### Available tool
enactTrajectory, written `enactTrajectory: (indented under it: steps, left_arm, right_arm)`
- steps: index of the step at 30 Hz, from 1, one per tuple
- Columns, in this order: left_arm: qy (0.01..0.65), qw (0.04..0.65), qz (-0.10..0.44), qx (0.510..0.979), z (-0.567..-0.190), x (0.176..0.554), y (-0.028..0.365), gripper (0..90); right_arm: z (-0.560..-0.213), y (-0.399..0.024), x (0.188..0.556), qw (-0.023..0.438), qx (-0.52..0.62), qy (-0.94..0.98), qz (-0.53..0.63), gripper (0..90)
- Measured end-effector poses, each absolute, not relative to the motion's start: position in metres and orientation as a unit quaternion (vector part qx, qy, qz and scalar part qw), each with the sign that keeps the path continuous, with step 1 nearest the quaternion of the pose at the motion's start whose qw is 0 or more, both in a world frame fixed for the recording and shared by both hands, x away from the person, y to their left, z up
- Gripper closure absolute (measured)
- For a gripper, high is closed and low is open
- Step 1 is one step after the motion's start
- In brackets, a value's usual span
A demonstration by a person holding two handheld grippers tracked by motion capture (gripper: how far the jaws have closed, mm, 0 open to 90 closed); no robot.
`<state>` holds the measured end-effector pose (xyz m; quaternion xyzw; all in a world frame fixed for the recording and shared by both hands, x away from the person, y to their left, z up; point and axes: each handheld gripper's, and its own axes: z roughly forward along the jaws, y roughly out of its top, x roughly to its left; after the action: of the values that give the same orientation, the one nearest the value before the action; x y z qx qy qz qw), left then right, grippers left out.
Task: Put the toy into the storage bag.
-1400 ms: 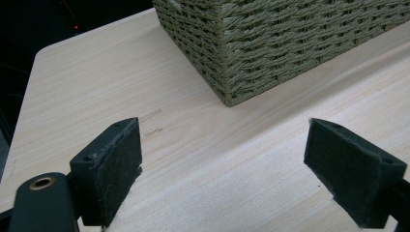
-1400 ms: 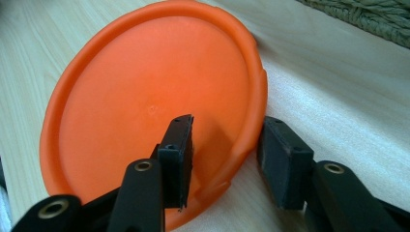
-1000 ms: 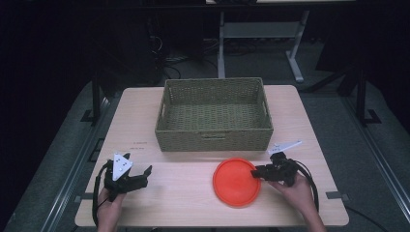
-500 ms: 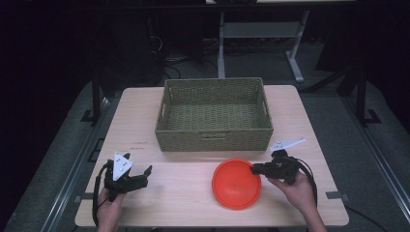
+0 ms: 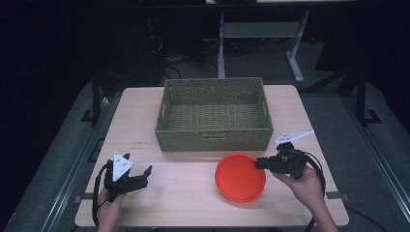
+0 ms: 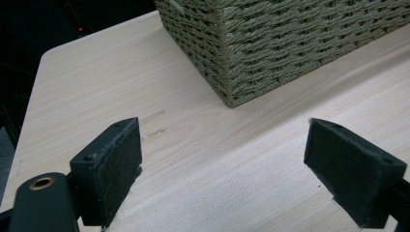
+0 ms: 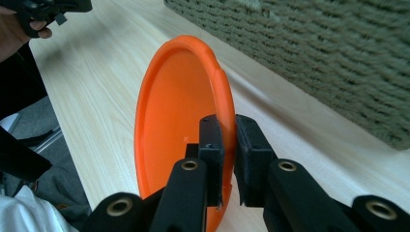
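Note:
An orange plate (image 5: 240, 177) hangs just above the wooden table (image 5: 193, 193), in front of the woven basket (image 5: 214, 115). My right gripper (image 5: 258, 163) is shut on the plate's right rim, having just closed on it. In the right gripper view, the pads (image 7: 212, 140) pinch the plate's (image 7: 174, 125) edge with the basket (image 7: 309, 53) behind. My left gripper (image 5: 145, 170) rests open at the table's front left. Its pads (image 6: 111, 169) stand wide apart over bare wood, with a basket corner (image 6: 232, 53) ahead.
The basket is empty and takes up the middle back of the table. Bare wood lies between the two grippers and to the basket's left (image 5: 130, 121). Dark floor and a metal stand (image 5: 261, 34) lie beyond the far edge.
The right gripper has lifted the orange plate off the table by its right rim. The left gripper has stayed in place.

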<state>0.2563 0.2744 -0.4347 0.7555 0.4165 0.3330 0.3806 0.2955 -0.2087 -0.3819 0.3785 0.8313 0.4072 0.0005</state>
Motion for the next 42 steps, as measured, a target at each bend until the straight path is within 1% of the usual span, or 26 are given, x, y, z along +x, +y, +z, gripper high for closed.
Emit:
enactTrajectory:
  steps: [13,33,42]
  left_arm:
    - [0.415,0.380,0.333,0.757,-0.435,0.257,0.274,12.8]
    - [0.416,0.379,0.331,0.757,-0.435,0.256,0.274,12.8]
    - [0.416,0.379,0.332,0.757,-0.435,0.256,0.274,12.8]
  right_arm:
    - [-0.344,-0.211,0.303,0.012,0.368,0.839,0.401,82.3]
    - [-0.304,-0.201,0.320,0.015,0.351,0.850,0.393,82.2]
    - [-0.281,-0.198,0.328,0.025,0.344,0.853,0.391,82.2]
